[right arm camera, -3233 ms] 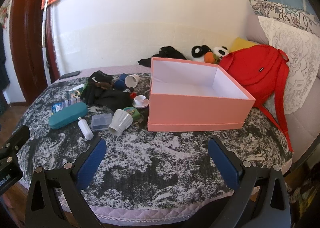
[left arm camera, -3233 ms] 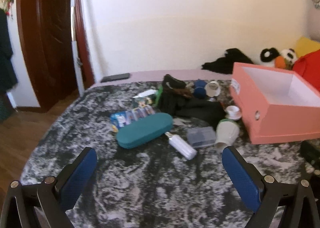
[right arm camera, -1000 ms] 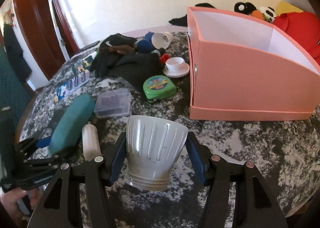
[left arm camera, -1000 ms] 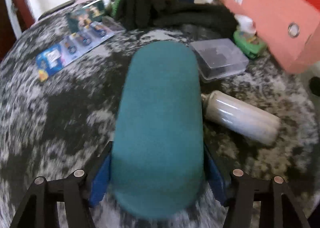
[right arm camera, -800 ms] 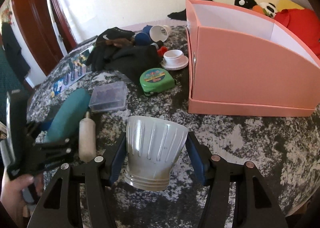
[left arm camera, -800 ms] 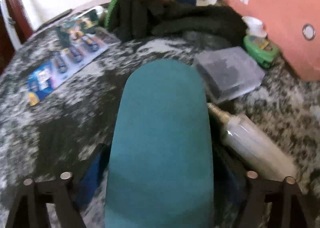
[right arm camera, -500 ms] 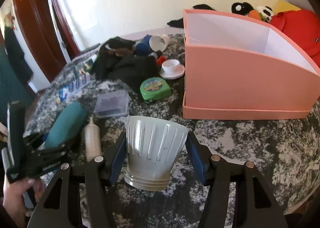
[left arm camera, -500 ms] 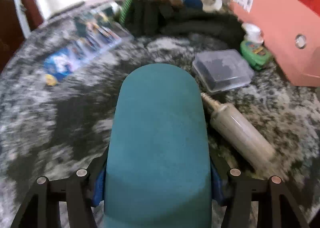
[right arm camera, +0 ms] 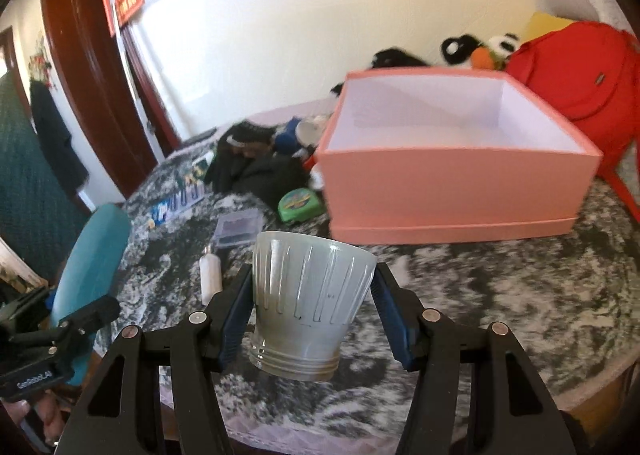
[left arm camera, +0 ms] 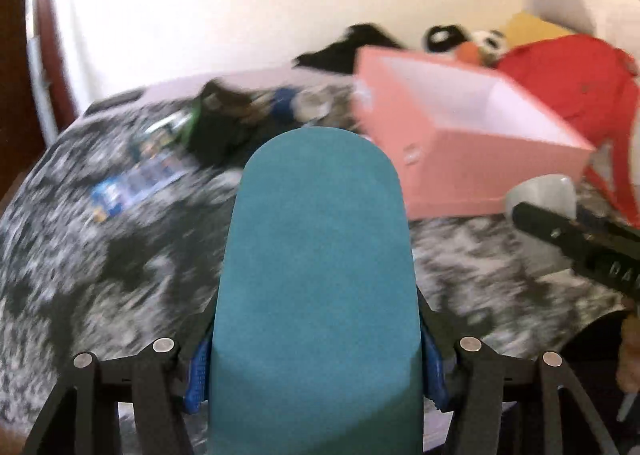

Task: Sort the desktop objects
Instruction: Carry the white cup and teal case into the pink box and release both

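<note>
At the far left of the right wrist view, the left gripper (right arm camera: 78, 307) is clamped on the near end of a teal glasses case (right arm camera: 90, 255), which sticks out long and unsupported, clear of the table (right arm camera: 500, 295). The grip looks to sit well back from the middle of the case, so a quick swing could pivot it between the blue pads (left arm camera: 197, 383) – and if it twists it may drop onto the white bottle (right arm camera: 211, 277) or the clear plastic case (right arm camera: 238, 230) lying below and to the right.

In the middle, the right gripper (right arm camera: 314, 319) is closed around a grey ribbed cup (right arm camera: 310, 303), carried above the table with its wide mouth pointing away. The cup tapers, so the pads press on a slope – I judge it could squirm forward out of the hold if the squeeze loosens or the hand jolts.

To the right and farther off stands the open pink box (right arm camera: 452, 191), seemingly empty and the likely home for both items. Both hands appear headed the same way, and in the left wrist view the cup (left arm camera: 540, 195) and its gripper already sit near the right of the glasses case (left arm camera: 316, 279), so the two tools may knock together over the box. The near wall of the box is another hazard: a low approach could catch the long case on the rim and shove the box toward the red backpack (right arm camera: 576, 75)
</note>
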Tool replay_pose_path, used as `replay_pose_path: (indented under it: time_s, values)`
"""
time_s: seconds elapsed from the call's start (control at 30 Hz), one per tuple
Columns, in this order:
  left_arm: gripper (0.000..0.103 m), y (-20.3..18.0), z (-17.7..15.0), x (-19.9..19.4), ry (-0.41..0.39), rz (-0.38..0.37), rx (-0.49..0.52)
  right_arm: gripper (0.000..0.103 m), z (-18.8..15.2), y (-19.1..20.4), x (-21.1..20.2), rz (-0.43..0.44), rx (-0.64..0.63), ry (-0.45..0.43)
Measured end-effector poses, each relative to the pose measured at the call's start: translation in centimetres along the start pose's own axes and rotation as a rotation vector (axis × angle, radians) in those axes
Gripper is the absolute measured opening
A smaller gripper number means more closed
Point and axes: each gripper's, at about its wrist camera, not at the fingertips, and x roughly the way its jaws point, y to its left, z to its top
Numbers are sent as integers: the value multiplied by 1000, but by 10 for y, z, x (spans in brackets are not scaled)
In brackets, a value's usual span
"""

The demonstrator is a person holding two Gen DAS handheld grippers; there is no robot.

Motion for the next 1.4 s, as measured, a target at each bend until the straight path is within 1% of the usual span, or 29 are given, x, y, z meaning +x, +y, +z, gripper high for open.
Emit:
replay_pose_path:
  time_s: [0.07, 0.13, 0.27, 0.33, 0.43, 0.5, 0.57, 0.6, 0.63, 0.67, 0.7, 0.73, 0.77, 0.87, 0.93, 0.97, 1.0, 1.1, 1.17, 1.2, 1.27, 1.3, 1.33, 1.4]
  values:
    - [67, -20, 17, 2, -14, -35, 25, 61, 6, -13, -19, -14, 11, -38]
    - [67, -45, 43, 10, -35, -65, 62, 61, 16, -29, -39, -38, 31, -90]
    - [67, -95, 99, 29, -83, -118, 141, 61, 51, -67, -69, -98, 86, -210]
    - [67, -120, 131, 45, -110, -136, 178, 61, 75, -89, -74, -133, 126, -262]
    - [67, -142, 173, 81, -116, -149, 182, 62, 115, -124, -59, -168, 206, -303]
    - [67, -149, 193, 110, -84, -155, 181, 62, 139, -146, -39, -187, 262, -308]
    - [68, -156, 213, 138, -50, -161, 181, 62, 157, -159, -15, -207, 289, -288]
    - [68, -155, 219, 150, -31, -154, 185, 63, 166, -163, 2, -217, 283, -258]
    - [69, -154, 225, 161, -11, -145, 189, 70, 175, -165, 21, -226, 267, -216]
    - [71, -149, 226, 161, -22, -126, 192, 77, 181, -168, 37, -242, 257, -183]
    - [77, -145, 228, 158, -37, -107, 194, 93, 185, -171, 51, -264, 252, -156]
    - [81, -140, 229, 156, -52, -87, 196, 101, 185, -173, 58, -277, 248, -148]
    - [87, -134, 228, 151, -70, -78, 192, 102, 183, -175, 60, -284, 246, -152]
    - [88, -104, 216, 125, -93, -39, 181, 102, 175, -171, 65, -288, 201, -135]
    - [88, -79, 200, 106, -101, 9, 166, 102, 169, -161, 59, -255, 174, -141]
    - [88, -63, 189, 95, -99, 28, 141, 102, 167, -156, 55, -234, 162, -147]
    - [90, -48, 178, 85, -97, 46, 114, 102, 164, -144, 51, -187, 143, -150]
    - [92, -3, 131, 67, -52, 92, 22, 102, 156, -101, 43, 0, 77, -143]
    - [93, 23, 93, 60, -9, 119, -48, 102, 148, -64, 47, 128, 15, -108]
    - [93, 31, 73, 64, 23, 121, -90, 102, 141, -43, 52, 177, -26, -81]
    - [93, 46, 36, 73, 88, 120, -174, 102, 123, -2, 64, 259, -114, -21]
    - [93, 50, 21, 80, 116, 116, -211, 98, 113, 20, 74, 285, -162, 16]
    - [93, 49, 13, 89, 129, 122, -235, 92, 104, 37, 83, 296, -197, 53]
    - [93, 47, -3, 106, 150, 138, -280, 89, 88, 64, 99, 312, -248, 116]
